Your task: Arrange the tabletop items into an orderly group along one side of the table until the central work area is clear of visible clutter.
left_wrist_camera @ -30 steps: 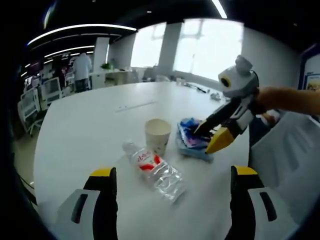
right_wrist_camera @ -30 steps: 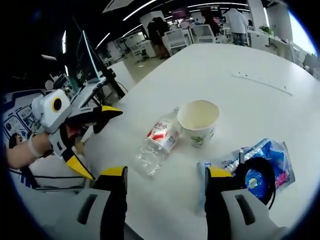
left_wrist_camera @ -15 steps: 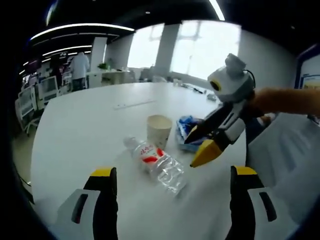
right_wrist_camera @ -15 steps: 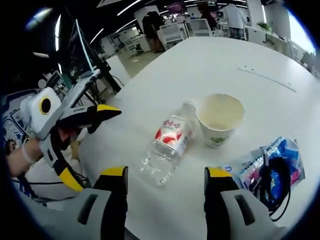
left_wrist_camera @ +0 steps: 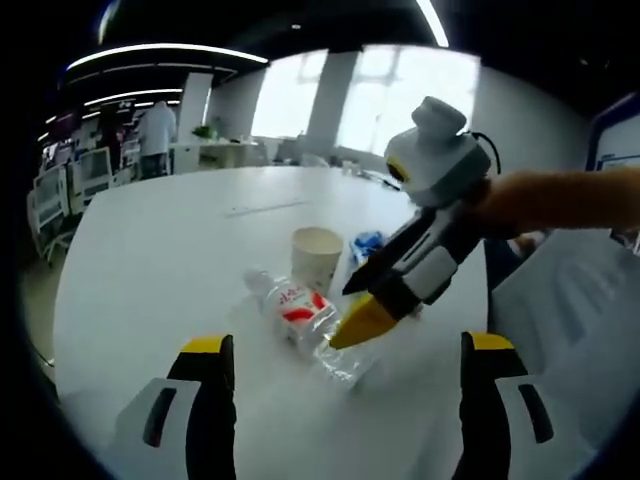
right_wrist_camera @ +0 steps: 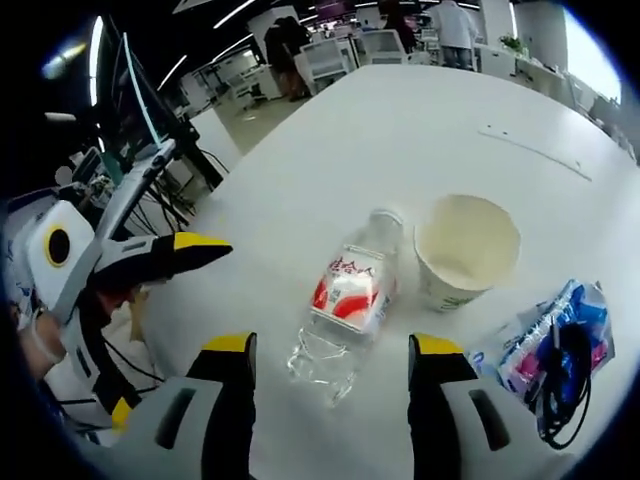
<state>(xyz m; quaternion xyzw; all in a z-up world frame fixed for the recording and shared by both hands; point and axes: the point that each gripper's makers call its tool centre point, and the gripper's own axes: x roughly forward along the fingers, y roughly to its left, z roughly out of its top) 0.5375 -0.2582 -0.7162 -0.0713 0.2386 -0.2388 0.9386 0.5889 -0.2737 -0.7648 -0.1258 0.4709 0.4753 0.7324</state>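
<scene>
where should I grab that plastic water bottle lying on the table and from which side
Grip the water bottle across its labelled middle, coming straight down from above. It lies on its side on the table, cap toward the paper cup, and the right gripper already straddles its base end, jaws open.

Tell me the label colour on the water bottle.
Red and white label on the water bottle, clearest in the right gripper view.

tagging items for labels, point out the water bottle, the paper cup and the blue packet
water bottle [right_wrist_camera: 348,300], right gripper view, on its red and white label
paper cup [right_wrist_camera: 468,240], right gripper view, on its inner wall
blue packet [right_wrist_camera: 520,352], right gripper view, on its wrapper
</scene>
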